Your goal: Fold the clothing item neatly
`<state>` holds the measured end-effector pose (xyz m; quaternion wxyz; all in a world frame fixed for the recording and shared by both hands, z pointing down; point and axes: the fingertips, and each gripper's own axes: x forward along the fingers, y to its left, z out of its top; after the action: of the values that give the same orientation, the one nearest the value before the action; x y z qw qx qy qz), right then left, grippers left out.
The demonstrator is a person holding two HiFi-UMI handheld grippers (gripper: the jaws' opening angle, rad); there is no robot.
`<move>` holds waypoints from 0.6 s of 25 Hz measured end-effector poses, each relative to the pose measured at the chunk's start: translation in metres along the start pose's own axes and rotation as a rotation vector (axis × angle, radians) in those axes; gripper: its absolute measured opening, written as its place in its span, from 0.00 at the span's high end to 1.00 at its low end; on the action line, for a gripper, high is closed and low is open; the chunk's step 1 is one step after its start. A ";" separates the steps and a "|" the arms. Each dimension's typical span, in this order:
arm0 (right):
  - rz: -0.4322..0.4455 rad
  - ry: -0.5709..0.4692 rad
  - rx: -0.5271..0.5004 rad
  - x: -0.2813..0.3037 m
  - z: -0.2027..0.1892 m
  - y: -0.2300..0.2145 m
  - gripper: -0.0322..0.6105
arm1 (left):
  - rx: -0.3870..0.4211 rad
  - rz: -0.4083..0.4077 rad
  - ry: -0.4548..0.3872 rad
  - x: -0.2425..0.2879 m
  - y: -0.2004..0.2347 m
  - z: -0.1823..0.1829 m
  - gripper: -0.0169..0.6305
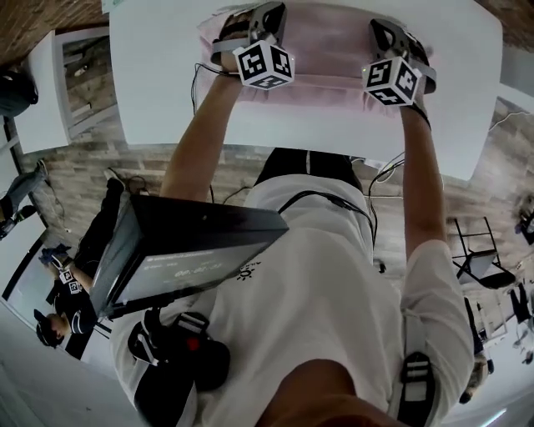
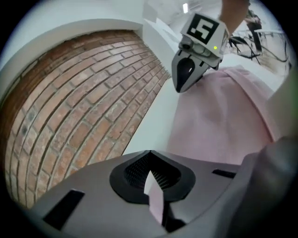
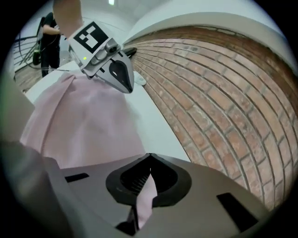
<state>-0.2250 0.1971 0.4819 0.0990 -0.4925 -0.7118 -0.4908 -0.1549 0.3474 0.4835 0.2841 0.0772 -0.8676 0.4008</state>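
Observation:
A pale pink garment [image 1: 325,50] lies spread on the white table [image 1: 167,75], towards its far side. My left gripper [image 1: 267,15] is at the garment's left end and shut on a fold of the pink cloth [image 2: 154,197], which shows pinched between its pads. My right gripper [image 1: 385,33] is at the right end and likewise shut on pink cloth [image 3: 145,200]. In the left gripper view the cloth [image 2: 219,121] stretches away to the right gripper [image 2: 181,86]. The right gripper view shows the garment [image 3: 84,121] running to the left gripper [image 3: 126,86].
The table's far edge [image 2: 153,116] drops to a brick-patterned floor [image 3: 223,107]. A dark flat device [image 1: 192,250] hangs at the person's chest. White shelving [image 1: 50,92] stands at the left and a chair [image 1: 480,258] at the right. Another person [image 1: 67,292] is at the lower left.

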 end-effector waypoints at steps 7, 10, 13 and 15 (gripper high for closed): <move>0.078 0.034 0.061 0.041 -0.018 0.031 0.96 | -0.038 -0.078 0.076 0.046 -0.042 -0.021 0.97; 0.057 0.012 0.093 0.033 -0.015 0.022 0.96 | -0.080 -0.006 0.064 0.031 -0.019 -0.023 0.97; -0.030 0.005 0.167 -0.009 -0.024 0.002 0.96 | -0.174 0.061 0.061 -0.023 0.007 -0.037 0.97; -0.061 0.032 0.223 -0.042 -0.048 0.005 0.96 | -0.230 0.081 0.096 -0.063 0.003 -0.057 0.97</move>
<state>-0.2167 0.1334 0.4829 0.1494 -0.4487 -0.7749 -0.4193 -0.0786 0.3856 0.4765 0.3160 -0.0101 -0.8956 0.3129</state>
